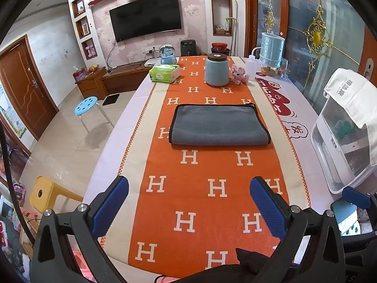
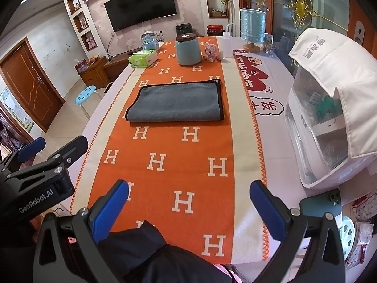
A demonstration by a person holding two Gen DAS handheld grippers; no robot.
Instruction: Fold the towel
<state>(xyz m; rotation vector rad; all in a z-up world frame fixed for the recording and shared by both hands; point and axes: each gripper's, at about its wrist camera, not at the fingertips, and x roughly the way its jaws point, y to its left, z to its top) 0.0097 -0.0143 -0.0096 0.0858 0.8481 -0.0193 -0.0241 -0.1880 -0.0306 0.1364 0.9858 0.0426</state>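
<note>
A: What is the biggest thing in front of the cameras?

B: The table (image 1: 113,141), long and running toward twelve o'clock, with an orange runner (image 1: 212,169) patterned with white H letters down its middle. At three o'clock stands a white plastic bin (image 2: 313,160) with a white cloth draped over its top.

A: And the towel?

B: The grey towel (image 1: 219,127), edged in black, lies folded flat on the runner, toward twelve o'clock from both grippers and well apart from them. Its folded edge faces the cameras.

A: Beyond it?

B: A pale blue jar (image 1: 216,70) with a dark lid at twelve o'clock, a green tissue pack (image 1: 165,73) toward eleven, and a small pink toy (image 1: 239,72) just beside the jar on its one o'clock side.

A: The grippers?

B: The left gripper (image 1: 189,208) has its blue fingers spread wide, nothing between them, above the near end of the runner. The right gripper (image 2: 188,210) is equally wide and empty. The left one shows at nine o'clock in the right wrist view.
</note>
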